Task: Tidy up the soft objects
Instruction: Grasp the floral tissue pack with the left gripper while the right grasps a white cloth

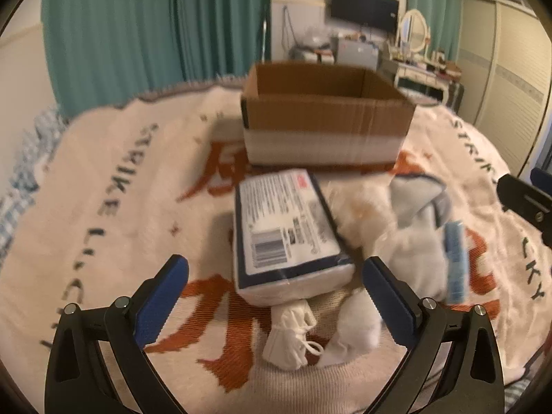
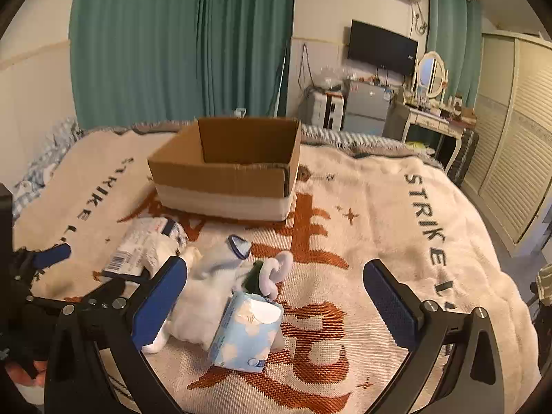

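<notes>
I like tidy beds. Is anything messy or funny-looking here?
Yes. The box sits open with nothing visible inside, while the soft things lie jumbled in front of it: a wipes pack, a tissue pack tipped against a white plush, and socks. Nothing looks torn or spilled.

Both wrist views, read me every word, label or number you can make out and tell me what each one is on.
"STRIKE L…" woven in dark letters along the blanket, on both its left and right sides; the rest is cut off or blurred.
Large orange characters on the blanket: only partly shown, not readable.
Printed label and barcode on the white pack: too blurred.
Small print on the blue tissue pack: too small.
</notes>
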Demonstrator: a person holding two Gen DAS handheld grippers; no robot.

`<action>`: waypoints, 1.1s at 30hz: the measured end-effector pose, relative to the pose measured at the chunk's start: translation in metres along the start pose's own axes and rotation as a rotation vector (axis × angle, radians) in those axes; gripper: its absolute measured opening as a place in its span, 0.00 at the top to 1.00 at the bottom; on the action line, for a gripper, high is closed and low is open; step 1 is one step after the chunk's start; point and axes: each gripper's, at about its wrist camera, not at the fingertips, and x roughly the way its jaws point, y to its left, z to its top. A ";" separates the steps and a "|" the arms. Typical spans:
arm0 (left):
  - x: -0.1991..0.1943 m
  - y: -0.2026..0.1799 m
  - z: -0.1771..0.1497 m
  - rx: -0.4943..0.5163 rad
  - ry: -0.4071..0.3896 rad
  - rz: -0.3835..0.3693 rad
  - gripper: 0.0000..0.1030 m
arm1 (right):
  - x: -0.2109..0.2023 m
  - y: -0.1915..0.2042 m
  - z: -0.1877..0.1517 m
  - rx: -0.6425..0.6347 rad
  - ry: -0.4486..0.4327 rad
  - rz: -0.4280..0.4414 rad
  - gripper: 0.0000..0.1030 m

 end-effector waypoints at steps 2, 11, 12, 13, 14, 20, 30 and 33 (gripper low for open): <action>0.009 0.000 -0.001 -0.001 0.016 -0.015 0.04 | 0.011 0.002 -0.001 0.001 0.017 0.000 0.00; 0.037 0.002 0.006 -0.006 0.037 -0.109 0.04 | 0.032 0.016 -0.001 -0.026 0.047 0.004 0.00; 0.036 0.000 0.005 -0.004 0.041 -0.130 0.04 | 0.032 0.017 -0.001 -0.032 0.049 0.003 0.00; 0.036 -0.001 0.004 0.002 0.039 -0.132 0.04 | 0.033 0.018 -0.001 -0.035 0.049 0.000 0.01; 0.035 -0.003 0.003 0.013 0.036 -0.126 0.04 | 0.033 0.020 -0.001 -0.037 0.048 -0.002 0.01; 0.044 -0.002 0.008 0.009 0.047 -0.077 0.04 | 0.034 0.028 -0.002 -0.056 0.054 -0.016 0.01; 0.023 0.028 0.010 -0.010 0.008 -0.116 0.26 | 0.034 0.037 -0.005 -0.080 0.068 0.005 0.03; 0.013 0.052 0.015 -0.035 -0.006 -0.111 0.26 | 0.037 0.048 -0.003 -0.097 0.074 0.035 0.04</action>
